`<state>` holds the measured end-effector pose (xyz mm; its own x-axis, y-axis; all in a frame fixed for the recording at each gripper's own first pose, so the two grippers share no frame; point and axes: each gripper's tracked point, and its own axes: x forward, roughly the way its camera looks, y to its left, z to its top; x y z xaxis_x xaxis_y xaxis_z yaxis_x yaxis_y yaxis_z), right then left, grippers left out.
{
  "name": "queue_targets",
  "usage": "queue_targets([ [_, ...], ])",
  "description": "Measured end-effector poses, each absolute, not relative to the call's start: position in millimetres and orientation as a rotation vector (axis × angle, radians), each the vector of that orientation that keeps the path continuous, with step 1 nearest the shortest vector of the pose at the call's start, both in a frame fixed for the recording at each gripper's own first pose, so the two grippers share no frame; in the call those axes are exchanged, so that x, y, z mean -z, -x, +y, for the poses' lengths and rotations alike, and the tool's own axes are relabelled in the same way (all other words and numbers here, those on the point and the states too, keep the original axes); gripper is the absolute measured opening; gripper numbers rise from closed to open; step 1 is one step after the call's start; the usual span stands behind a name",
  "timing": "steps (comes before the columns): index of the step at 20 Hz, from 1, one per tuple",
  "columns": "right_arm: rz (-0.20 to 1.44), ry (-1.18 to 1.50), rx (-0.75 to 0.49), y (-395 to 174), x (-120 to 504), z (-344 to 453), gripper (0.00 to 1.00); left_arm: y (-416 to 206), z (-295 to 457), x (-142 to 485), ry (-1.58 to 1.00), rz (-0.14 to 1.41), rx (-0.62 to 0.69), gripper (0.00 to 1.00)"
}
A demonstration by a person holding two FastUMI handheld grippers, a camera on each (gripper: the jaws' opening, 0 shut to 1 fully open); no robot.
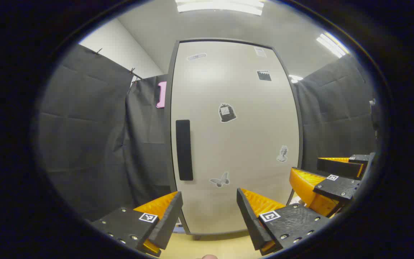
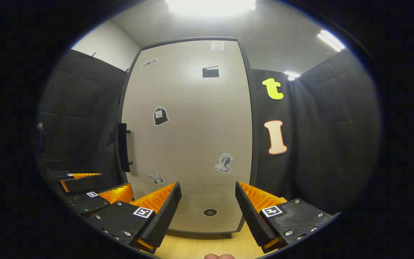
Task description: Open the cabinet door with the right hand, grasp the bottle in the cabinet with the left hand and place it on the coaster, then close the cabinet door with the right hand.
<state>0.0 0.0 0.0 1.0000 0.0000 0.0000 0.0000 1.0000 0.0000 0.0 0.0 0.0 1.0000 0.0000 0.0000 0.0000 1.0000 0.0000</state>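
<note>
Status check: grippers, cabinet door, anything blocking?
Left gripper open, empty. Right gripper open, empty. Cabinet door shut, handle untouched. Nothing seen between fingers and door.

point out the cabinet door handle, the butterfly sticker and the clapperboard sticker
cabinet door handle (image 1: pixel 184 150), left gripper view, middle of the dark vertical bar
butterfly sticker (image 2: pixel 156 177), right gripper view, centre of its body, low on the door
clapperboard sticker (image 2: pixel 210 72), right gripper view, middle of its dark slate

Both cams face cabinet door (image 1: pixel 234 136) near, left gripper view sits left.
</note>
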Motion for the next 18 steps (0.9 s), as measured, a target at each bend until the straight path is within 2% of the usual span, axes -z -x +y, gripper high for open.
queue_targets([
  [6, 0.001, 0.017, 0.011, -1.0, -0.8, 7.7, 0.94, -5.3, 4.6, -2.2, 0.004, -0.009, 0.009, 0.87],
  [7, -0.002, 0.025, 0.012, 0.1, -2.6, 8.5, 0.94, -5.6, 5.5, -1.7, 0.008, -0.009, 0.010, 0.83],
  [8, -0.007, 0.030, 0.013, -0.1, -4.0, 9.5, 0.94, -6.0, 6.1, -1.5, 0.013, -0.007, 0.011, 0.87],
  [18, 0.006, 0.037, 0.027, 4.4, -1.4, 14.8, 0.94, -4.4, 8.3, -8.5, 0.020, -0.024, 0.033, 0.87],
])
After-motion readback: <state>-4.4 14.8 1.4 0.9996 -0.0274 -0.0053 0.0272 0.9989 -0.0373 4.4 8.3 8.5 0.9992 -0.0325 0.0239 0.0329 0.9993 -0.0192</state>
